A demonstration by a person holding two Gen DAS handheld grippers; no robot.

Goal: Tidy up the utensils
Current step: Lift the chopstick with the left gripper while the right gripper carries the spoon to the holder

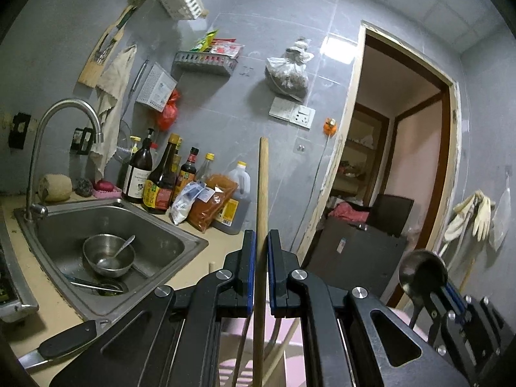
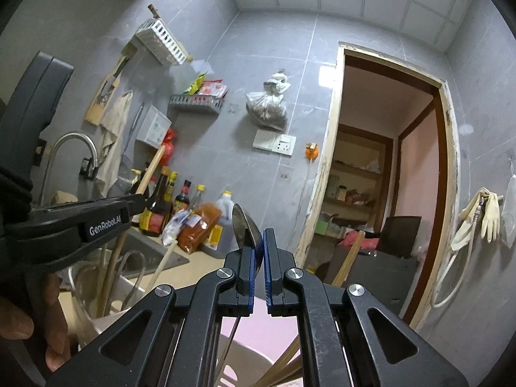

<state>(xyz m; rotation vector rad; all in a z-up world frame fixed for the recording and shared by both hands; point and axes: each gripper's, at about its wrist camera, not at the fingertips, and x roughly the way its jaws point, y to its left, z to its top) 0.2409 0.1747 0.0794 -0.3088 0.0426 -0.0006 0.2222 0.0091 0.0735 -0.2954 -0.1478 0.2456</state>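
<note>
Task looks mid-way, both hands loaded. Left gripper (image 1: 261,251) has its jaws clamped on a wooden stick handle (image 1: 262,193), held upright over the pink holder (image 1: 292,345). Right gripper (image 2: 259,251) has jaws pinched on a metal spoon (image 2: 242,222), bowl up. Neither is stowed yet. Still left, I'd say: spoon (image 1: 124,247) & bowl (image 1: 108,254) in the sink (image 1: 180,242), knife (image 1: 59,343) on the bench (image 1: 54,303).
</note>
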